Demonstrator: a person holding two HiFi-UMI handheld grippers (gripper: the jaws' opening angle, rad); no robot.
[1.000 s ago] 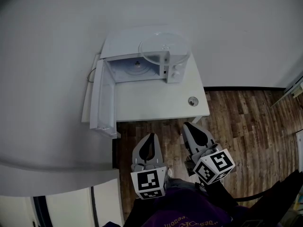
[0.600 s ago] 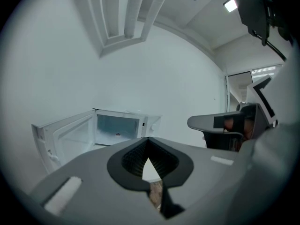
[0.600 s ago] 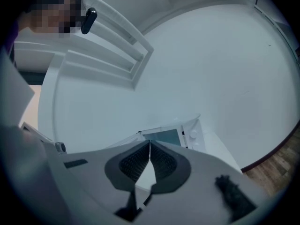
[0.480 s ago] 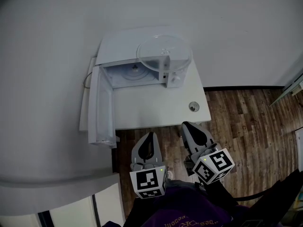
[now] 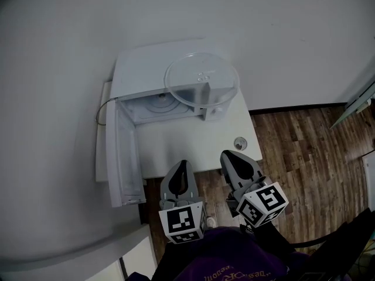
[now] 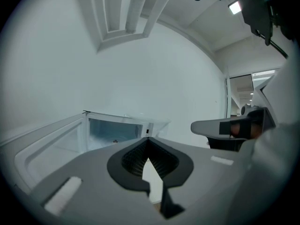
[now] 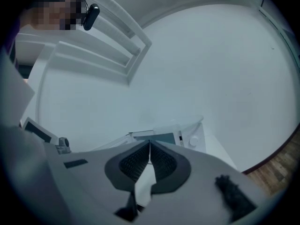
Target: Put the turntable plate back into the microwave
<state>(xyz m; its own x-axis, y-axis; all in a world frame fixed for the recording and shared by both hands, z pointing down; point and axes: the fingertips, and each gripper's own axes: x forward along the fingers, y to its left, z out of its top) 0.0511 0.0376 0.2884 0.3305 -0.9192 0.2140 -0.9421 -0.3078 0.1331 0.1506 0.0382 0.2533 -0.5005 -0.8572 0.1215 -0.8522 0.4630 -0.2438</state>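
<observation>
Turntable plate (image 5: 202, 79) lies flat on the roof of the microwave (image 5: 137, 69) at the far side of the head view, towards its right, with its near edge jutting over the control panel. The door (image 5: 120, 157) hangs wide open to the left and the cavity (image 5: 159, 103) is bare. The oven stands on a white table (image 5: 193, 142). Left gripper (image 5: 181, 170) and right gripper (image 5: 233, 160) sit side by side at the table's near edge, well short of the plate, and neither carries anything.

In the left gripper view the jaws are pressed together with nothing between them. The open cavity (image 6: 115, 130) is straight ahead, and the right gripper (image 6: 229, 128) is at the right.

In the right gripper view the jaws are likewise closed and empty. The microwave (image 7: 161, 137) is ahead, and the plate's pale rim (image 7: 187, 123) shows on top.

The step in hand looks like the reach for the plate. To do it well, both sets of jaws should spread before arriving. Each should then bite the overhanging rim from opposite sides, since clear glass is slick and heavy. The lift should be level, clearing the roof edge before the plate is lowered past the door frame. It should seat centred in the cavity and not be dropped.
</observation>
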